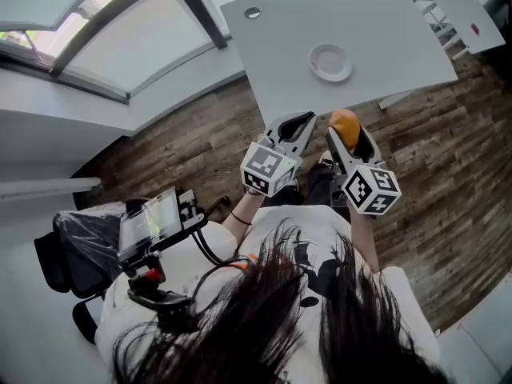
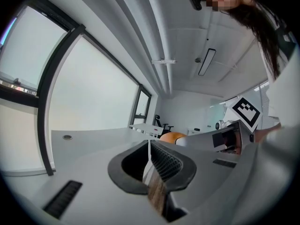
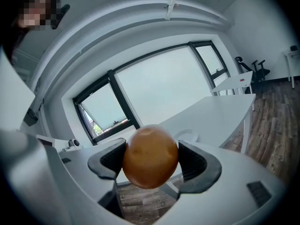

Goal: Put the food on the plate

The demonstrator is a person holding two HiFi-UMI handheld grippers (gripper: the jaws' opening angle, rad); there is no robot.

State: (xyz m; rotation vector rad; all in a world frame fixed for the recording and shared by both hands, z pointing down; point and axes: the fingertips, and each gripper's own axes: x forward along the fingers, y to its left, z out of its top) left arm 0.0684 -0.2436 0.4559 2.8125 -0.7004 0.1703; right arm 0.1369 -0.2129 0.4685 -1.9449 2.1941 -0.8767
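A round orange-brown piece of food (image 3: 150,156) sits squeezed between the jaws of my right gripper (image 3: 151,159), which is shut on it. In the head view the food (image 1: 344,122) and right gripper (image 1: 349,134) hover over the wood floor just short of the white table's (image 1: 384,30) near edge. A small white plate (image 1: 330,62) stands on that table beyond the gripper, and shows faintly behind the right jaw as plate (image 3: 188,135). My left gripper (image 1: 299,125) is beside the right one, shut with nothing in it (image 2: 150,159). The food (image 2: 172,136) also shows in the left gripper view.
The table has a round cable hole (image 1: 253,13) at its far left. A second white table (image 1: 468,6) stands at top right, with wood floor (image 1: 448,158) between and around. A black chair (image 1: 72,250) is at lower left. Large windows (image 3: 154,93) line the wall.
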